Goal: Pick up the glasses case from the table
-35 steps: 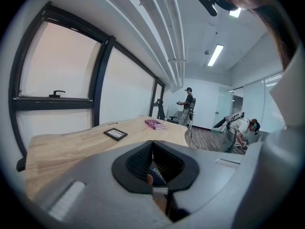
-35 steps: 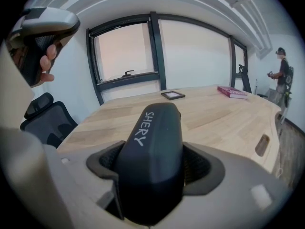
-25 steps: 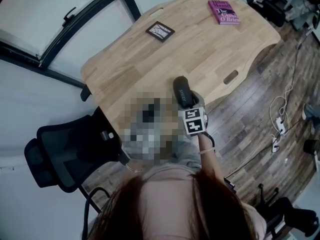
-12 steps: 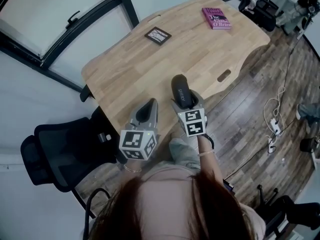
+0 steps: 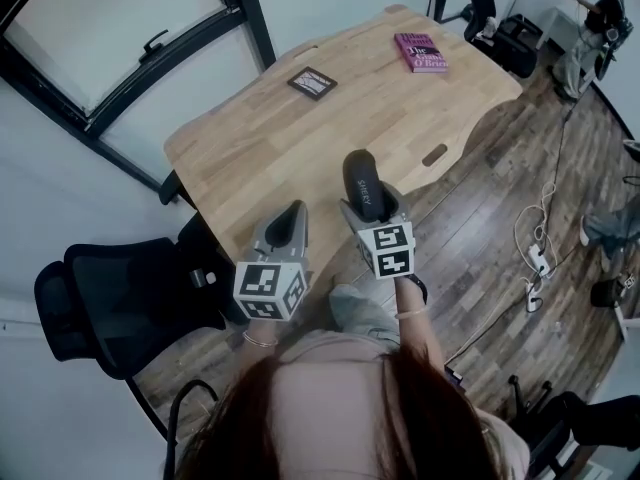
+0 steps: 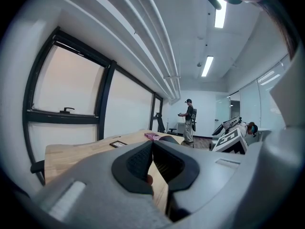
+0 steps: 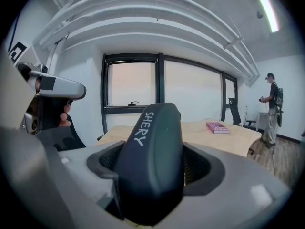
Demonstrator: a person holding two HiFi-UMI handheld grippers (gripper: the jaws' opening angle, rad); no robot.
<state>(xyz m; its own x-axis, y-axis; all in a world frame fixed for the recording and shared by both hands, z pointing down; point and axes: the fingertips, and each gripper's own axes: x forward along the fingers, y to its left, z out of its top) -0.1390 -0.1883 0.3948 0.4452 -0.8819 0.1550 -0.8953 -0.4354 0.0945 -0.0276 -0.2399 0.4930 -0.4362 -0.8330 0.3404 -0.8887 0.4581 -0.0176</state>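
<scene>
Fingers [image 7: 106, 162] of the right gripper [image 5: 366, 200] clamp the glasses case [image 5: 362, 180] from both sides, at frame centre in the head view, over the near edge of the wooden table [image 5: 270, 158]. Case long axis runs along the jaws, free end pointing to the upper frame, toward the table's far side. Dark matte oblong, rounded ends, white "SHERY" lettering lengthwise. Left gripper [image 5: 291, 220], just lower left, has jaws closed together on nothing. Pink book [image 5: 420, 52] upper right.
</scene>
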